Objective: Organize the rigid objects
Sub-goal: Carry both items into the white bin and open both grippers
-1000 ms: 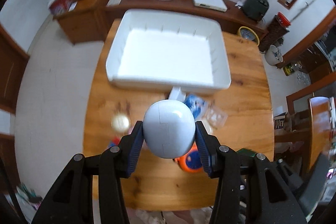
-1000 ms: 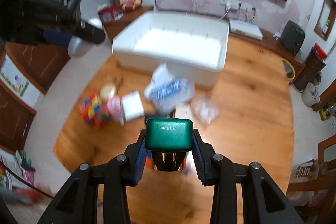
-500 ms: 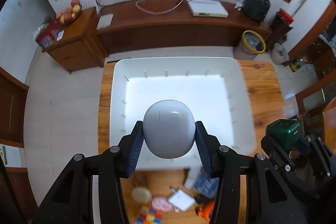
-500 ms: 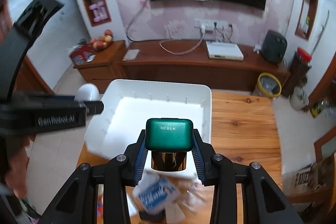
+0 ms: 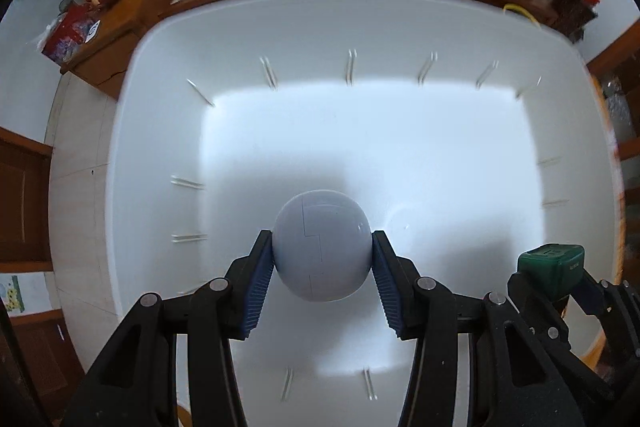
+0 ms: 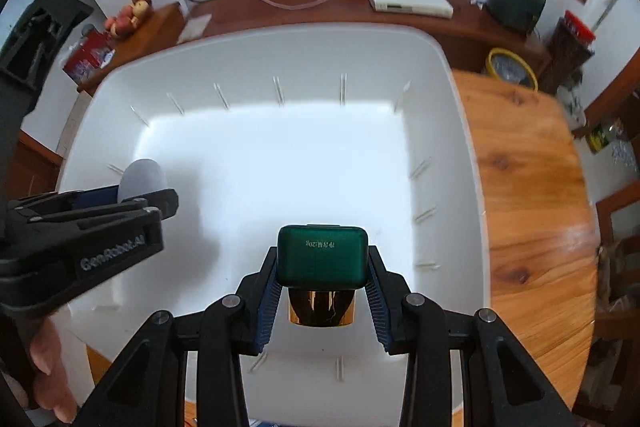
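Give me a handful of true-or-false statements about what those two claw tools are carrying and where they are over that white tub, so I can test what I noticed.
1. The left gripper is clamped on a pale egg-shaped ball. True.
2. The right gripper is empty. False: it is shut on a green-capped bottle with a shiny gold body.
3. Both grippers are over the white bin. True.
4. The bin already holds several toys. False: the part of its floor in view is bare.
5. The bin sits on a wooden table. True.
6. The ball is bright red. False: it is pale grey-white.
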